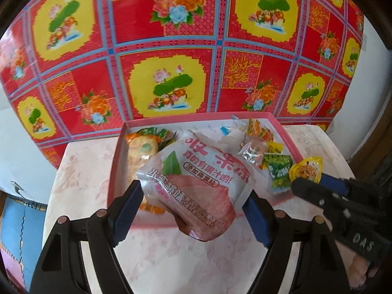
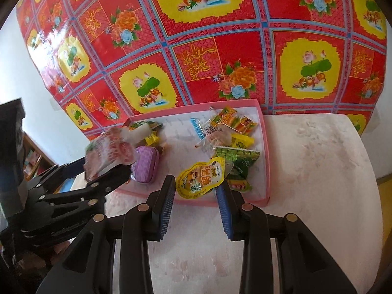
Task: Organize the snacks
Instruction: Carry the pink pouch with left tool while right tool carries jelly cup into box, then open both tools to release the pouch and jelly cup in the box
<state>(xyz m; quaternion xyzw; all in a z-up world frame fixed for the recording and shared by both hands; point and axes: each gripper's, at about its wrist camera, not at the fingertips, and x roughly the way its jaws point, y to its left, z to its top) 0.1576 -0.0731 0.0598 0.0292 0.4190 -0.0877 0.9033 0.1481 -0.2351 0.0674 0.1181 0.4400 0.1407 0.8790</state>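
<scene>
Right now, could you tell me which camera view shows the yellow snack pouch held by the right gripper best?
The right wrist view: the yellow pouch sits centred, its printed front facing the camera, between the right gripper fingers. The left wrist view catches only its top poking above that gripper at the right edge.

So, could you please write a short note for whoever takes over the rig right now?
Left claw: shut on the pink jelly pouch, held above the pink tray.
Right claw: shut on the yellow snack packet, over the tray's near edge.
In the tray: purple case, green packets, other small sweets.
Done: both items gripped.
Left: likely placing both, then sorting the rest; the final arrangement isn't shown.
</scene>
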